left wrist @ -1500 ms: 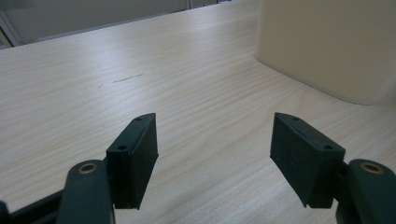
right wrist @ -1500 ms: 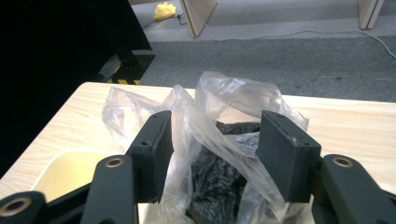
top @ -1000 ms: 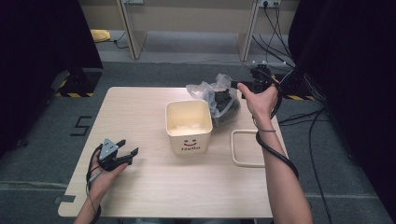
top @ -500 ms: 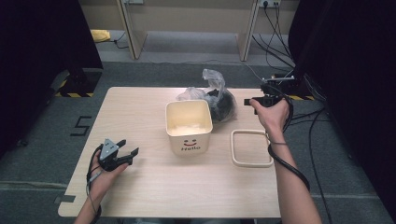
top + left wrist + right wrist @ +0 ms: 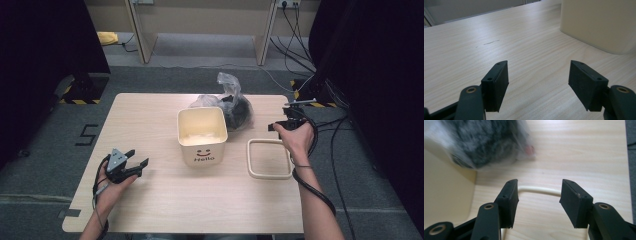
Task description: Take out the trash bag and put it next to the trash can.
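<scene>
The lid (image 5: pixel 270 159), a cream frame with rounded corners, lies flat on the counter (image 5: pixel 165 210) to the right of the bin (image 5: pixel 202 135), near it but apart from it, and it seems to be what the work is after. The right gripper (image 5: pixel 538 195) hangs over the lid's far edge with its fingers (image 5: pixel 510 195) spread and nothing between them; in the right gripper view the pale rim runs across the gap just beyond the tips, so the hand looks lined up to come down and straddle that edge, though it is not touching yet as far as I can tell. Taking the thin rim across its width makes sense, since a flat frame offers little else to pinch. The bin stands upright in the middle of the counter, open at the top, with a smiling face and the word Hello on its front, which leaves its mouth free for the lid to be set on. Behind it, touching its back right corner or very nearly so, sits a clear plastic bag (image 5: pixel 235 105) with something dark inside, blurred in the right gripper view. The left gripper (image 5: pixel 539 80) rests low over the near left part of the counter, well apart from the bin, its fingers wide and empty, probably waiting to steady the bin.
</scene>
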{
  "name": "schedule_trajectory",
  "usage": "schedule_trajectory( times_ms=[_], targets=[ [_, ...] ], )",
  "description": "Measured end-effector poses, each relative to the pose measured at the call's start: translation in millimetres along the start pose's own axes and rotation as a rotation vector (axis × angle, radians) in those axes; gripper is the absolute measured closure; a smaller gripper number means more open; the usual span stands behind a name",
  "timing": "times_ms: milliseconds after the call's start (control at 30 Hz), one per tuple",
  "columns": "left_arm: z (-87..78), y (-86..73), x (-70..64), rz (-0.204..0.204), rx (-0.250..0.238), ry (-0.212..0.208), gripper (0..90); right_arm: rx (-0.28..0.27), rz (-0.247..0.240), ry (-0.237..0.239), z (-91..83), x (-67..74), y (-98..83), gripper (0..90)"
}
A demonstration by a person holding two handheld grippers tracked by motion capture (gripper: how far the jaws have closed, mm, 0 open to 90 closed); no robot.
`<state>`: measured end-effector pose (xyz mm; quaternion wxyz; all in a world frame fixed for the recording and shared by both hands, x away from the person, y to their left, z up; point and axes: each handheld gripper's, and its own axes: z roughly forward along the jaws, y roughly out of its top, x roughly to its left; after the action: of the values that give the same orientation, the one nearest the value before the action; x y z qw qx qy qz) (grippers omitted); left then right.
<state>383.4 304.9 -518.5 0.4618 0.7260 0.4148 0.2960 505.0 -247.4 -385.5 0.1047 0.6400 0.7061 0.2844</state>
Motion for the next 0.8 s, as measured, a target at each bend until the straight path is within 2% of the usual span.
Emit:
schedule_trajectory(
  times_ms=[367, 567, 800],
  targets=[
    [0.3, 0.0, 0.2, -0.002, 0.001, 0.000, 31.8, 0.078, 0.019, -0.054, 14.2, -25.0, -23.6, 47.7],
    [0.3, 0.2, -0.4, 0.005, 0.005, 0.001, 31.8, 0.150, 0.054, -0.076, 21.2, -36.3, -36.7, 46.4],
    [0.1, 0.1, -0.3, 0.005, 0.002, -0.002, 31.8, 0.154, 0.089, -0.077, 20.9, -46.3, -48.5, 45.9]
  ],
)
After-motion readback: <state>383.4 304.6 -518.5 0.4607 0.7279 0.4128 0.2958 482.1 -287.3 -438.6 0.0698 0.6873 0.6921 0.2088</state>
